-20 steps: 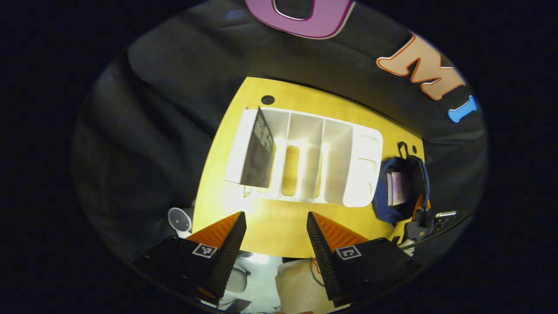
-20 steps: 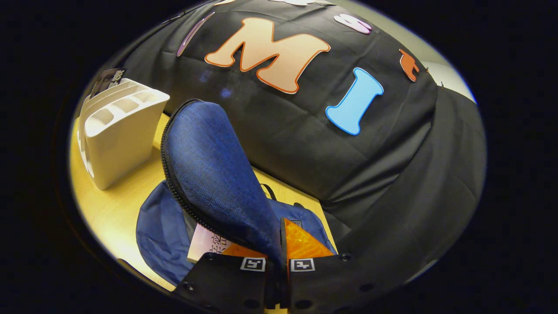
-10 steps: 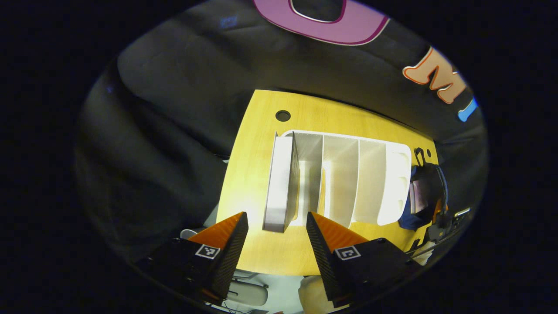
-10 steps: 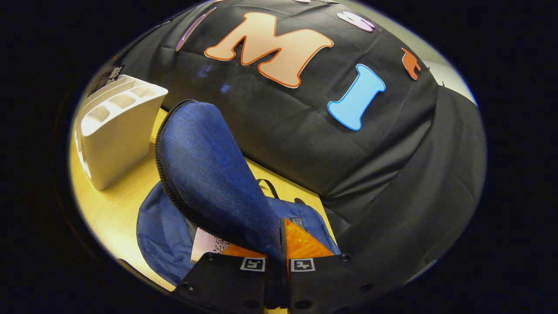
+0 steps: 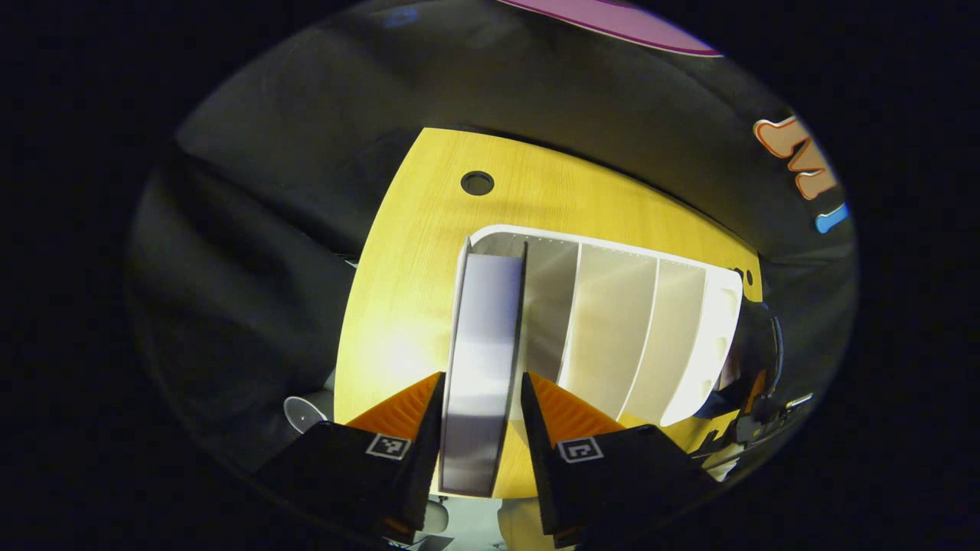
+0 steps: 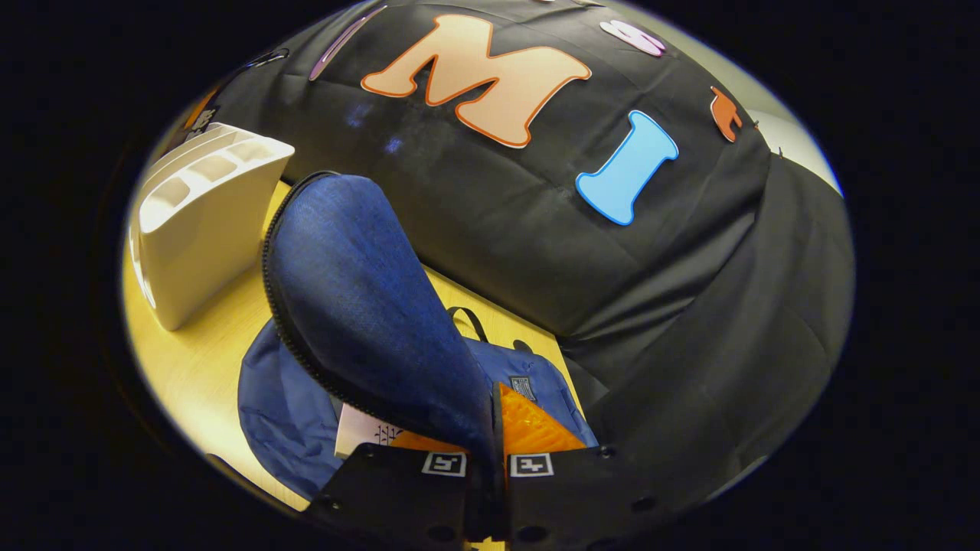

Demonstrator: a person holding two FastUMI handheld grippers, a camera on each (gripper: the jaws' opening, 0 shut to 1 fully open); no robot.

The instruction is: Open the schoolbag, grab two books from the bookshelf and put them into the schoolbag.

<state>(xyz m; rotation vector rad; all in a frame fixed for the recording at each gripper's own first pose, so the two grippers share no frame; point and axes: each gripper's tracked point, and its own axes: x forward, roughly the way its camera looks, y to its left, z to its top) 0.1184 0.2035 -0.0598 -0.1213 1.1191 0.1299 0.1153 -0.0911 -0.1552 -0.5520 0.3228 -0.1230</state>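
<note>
over the leftmost slot of the white shelf (image 5: pixel 612 321), the left gripper (image 5: pixel 481 405) has its fingers spread to either side of the upright book (image 5: pixel 481 360), its top edge sitting between them with slim gaps on both sides, not yet pinched. the shelf stands on the yellow table (image 5: pixel 413 260), its other slots looking bare.

the right gripper (image 6: pixel 494 428) is pressed together on the blue flap (image 6: pixel 360 298) of the bag (image 6: pixel 283 398), holding it lifted so the mouth stays open; one book (image 6: pixel 367 436) lies inside already, just beside the fingers.

so this is likely the second book's grasp. to do it well: go a bit deeper so the pads cover more of the cover, keep it centred, close squarely on both faces, then pull along the slot so it does not drag on the divider. the flap should stay high meanwhile.
</note>
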